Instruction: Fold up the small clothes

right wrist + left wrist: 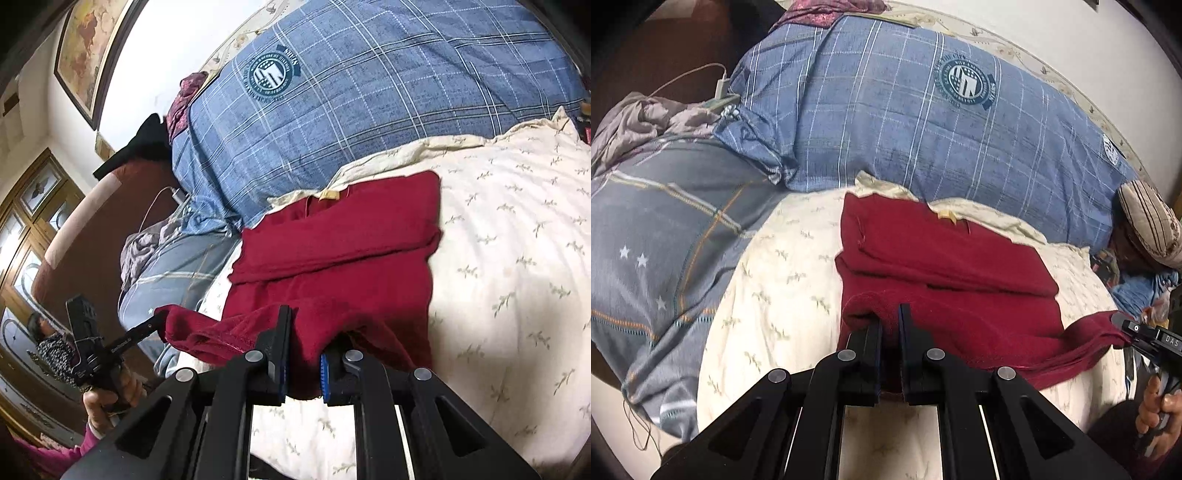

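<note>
Both claws pinch the near hem of the dark red garment [945, 258]: left claw [889, 317] at lower centre, right claw [304, 332] likewise, corners held ready to fold it over on the bed [517, 258].

**Few readable marks in view**

The letters "DAS" stand in white on the black body of the right gripper [1123, 325], at the right edge of the left wrist view. The blue plaid quilt [886, 122] carries a round dark-teal crest [964, 83] with a ring of small lettering, too fine to read; it shows again on the quilt in the right wrist view [271, 75]. A line of small white print runs along the left gripper's arm [123, 341], illegible.
</note>
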Tool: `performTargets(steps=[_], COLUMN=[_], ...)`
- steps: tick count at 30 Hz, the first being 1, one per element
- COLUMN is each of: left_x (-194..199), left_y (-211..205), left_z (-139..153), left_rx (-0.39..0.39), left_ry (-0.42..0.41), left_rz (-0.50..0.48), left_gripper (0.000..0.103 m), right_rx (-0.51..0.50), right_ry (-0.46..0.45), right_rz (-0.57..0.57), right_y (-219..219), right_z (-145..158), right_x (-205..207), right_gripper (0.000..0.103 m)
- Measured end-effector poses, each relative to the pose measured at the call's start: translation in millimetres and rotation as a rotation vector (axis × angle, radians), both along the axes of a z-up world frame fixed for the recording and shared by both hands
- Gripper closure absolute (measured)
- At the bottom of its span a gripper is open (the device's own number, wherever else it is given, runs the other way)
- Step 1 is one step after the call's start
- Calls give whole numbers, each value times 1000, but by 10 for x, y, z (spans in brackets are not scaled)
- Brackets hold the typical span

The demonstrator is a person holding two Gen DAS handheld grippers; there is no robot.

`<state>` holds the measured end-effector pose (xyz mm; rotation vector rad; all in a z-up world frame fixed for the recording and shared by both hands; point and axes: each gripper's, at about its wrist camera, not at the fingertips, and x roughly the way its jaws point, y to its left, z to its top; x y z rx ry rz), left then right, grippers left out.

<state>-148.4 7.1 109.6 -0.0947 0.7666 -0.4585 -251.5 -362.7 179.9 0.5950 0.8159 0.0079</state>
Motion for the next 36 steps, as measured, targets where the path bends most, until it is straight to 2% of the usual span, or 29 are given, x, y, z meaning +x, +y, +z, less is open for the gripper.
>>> performTargets(steps=[18, 30, 36], left_x=[680, 1407, 1825], left_y=[-484, -841, -1005], left_z=[-3, -131, -234], left_rx=[21, 12, -1], left_ry=[-21, -1, 14], left_rz=[38, 102, 124], left_gripper=[97, 97, 97], right_rx=[-62, -109, -107], right_ry=[4, 17, 55], right_rz=[-52, -95, -126], right_y=[-270, -559, -766], right_z=[-28, -136, -316], right_x=[606, 1265, 1622], right_gripper=[92, 92, 92])
